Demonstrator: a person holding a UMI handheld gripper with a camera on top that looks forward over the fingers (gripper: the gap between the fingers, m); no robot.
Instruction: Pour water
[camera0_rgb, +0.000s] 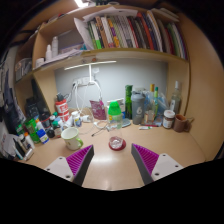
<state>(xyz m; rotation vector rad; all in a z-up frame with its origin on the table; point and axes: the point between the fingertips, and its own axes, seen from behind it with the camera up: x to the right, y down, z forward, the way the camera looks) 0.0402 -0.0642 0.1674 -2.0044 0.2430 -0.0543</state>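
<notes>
The gripper (112, 160) hangs over the table (110, 175) with its jaws spread wide and nothing between them. A small red dish (117, 143) sits just ahead, a white mug (73, 138) off beside it, bottles (140, 108) beyond, bookshelf (125, 35) above.

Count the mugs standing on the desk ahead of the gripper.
1: a white mug stands on the desk just beyond the left finger, left of a small red dish. The clutter of bottles behind may hide others.
</notes>
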